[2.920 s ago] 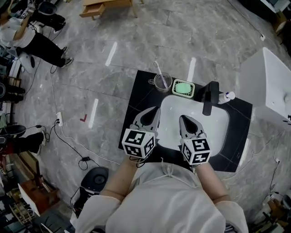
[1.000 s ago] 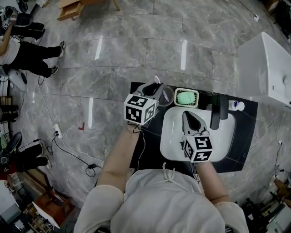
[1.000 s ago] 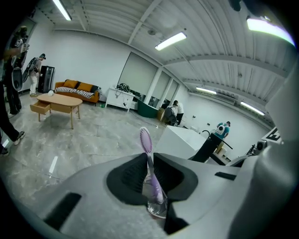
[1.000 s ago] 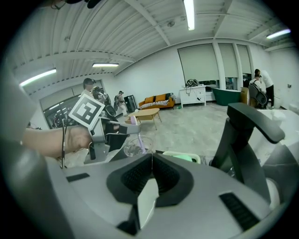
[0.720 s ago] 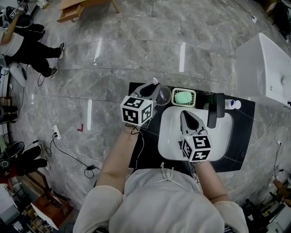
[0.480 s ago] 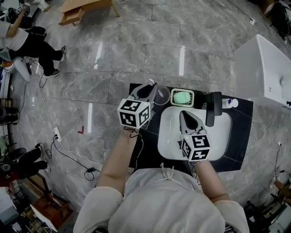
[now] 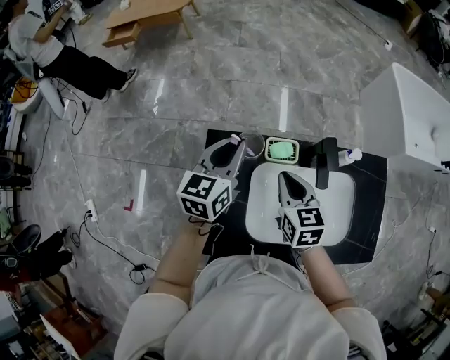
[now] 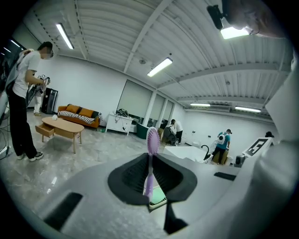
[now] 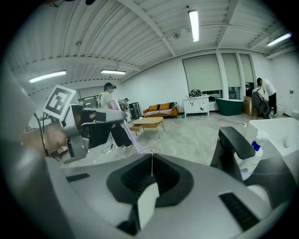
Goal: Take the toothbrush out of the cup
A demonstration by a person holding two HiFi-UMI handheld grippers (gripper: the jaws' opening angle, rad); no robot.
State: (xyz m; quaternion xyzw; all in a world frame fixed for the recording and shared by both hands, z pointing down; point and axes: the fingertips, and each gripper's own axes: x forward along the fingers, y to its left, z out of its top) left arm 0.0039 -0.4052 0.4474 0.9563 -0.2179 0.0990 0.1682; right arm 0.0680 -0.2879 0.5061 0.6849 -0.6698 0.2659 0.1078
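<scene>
**Toothbrush clamped in my left gripper, next to the cup**

From the head view, the clear cup stands at the back left corner of the black countertop. A green soap dish sits just to its right. Further right are the black faucet and a small white bottle. The faucet arches over the back edge of the white basin. Nothing stands between my left jaws and the cup.

The countertop is a dark slab on a grey marble floor, with a white cabinet off to the right. A low wooden table and a person are far off at the upper left. The left gripper view shows an open hall with strip lights and an orange sofa.

My left gripper points slightly downward, its tips just left of the cup. Its jaws have just been closing and now pinch the handle of the pink toothbrush. The toothbrush stands upright with its bristle head above the jaws. I cannot tell whether its lower end has cleared the cup's rim.

My right gripper hangs over the basin, angled down toward the faucet. Its jaws are pressed together with nothing between them.
</scene>
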